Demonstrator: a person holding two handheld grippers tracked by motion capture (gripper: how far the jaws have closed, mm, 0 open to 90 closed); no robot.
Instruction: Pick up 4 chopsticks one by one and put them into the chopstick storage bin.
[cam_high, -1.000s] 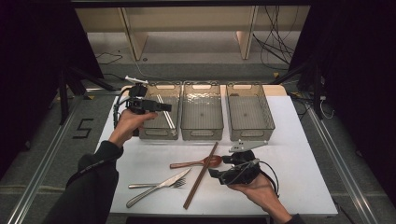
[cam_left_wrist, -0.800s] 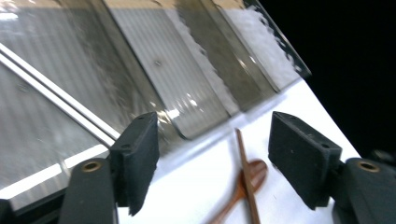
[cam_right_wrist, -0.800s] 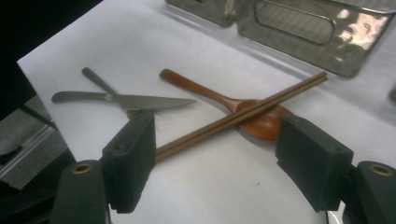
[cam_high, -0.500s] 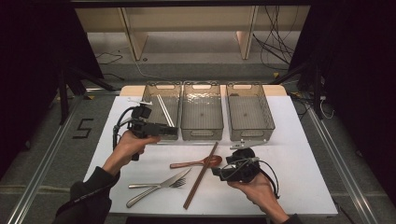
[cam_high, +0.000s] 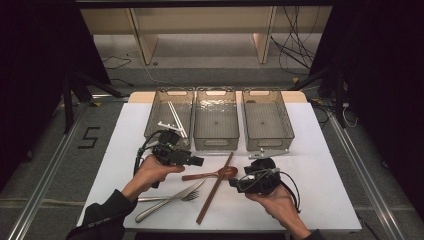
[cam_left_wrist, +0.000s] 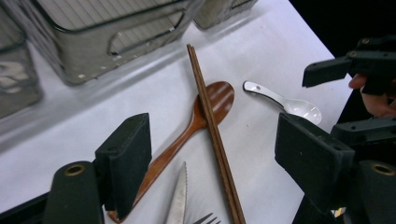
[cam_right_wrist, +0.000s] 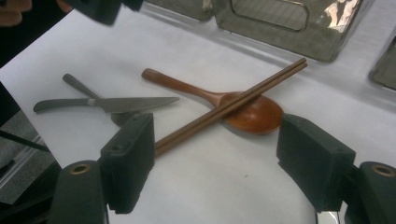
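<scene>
On the white table a brown wooden spoon (cam_high: 210, 174) lies with a pair of brown chopsticks (cam_high: 215, 188) crossed over its bowl. A knife (cam_high: 169, 201) and a fork (cam_high: 190, 195) lie to their left. My left gripper (cam_high: 200, 161) hovers just left of the spoon; its jaws have just been opening and stand open with nothing between them (cam_left_wrist: 224, 144). My right gripper (cam_high: 232, 183) rests to the right of the chopsticks, open, and looks over the spoon (cam_right_wrist: 254, 114) and chopsticks (cam_right_wrist: 224, 108). A white ceramic spoon (cam_left_wrist: 285, 100) lies beyond the chopsticks.
Three clear bins stand in a row at the back: the left bin (cam_high: 150, 120) holds white chopsticks (cam_high: 175, 117), while the middle bin (cam_high: 216, 142) and right bin (cam_high: 287, 125) look empty. Dark floor surrounds the table's edges.
My left gripper has come away from the left bin, toward the person and down beside the wooden spoon. The white chopsticks stay in the bin. The right hand has not moved.
</scene>
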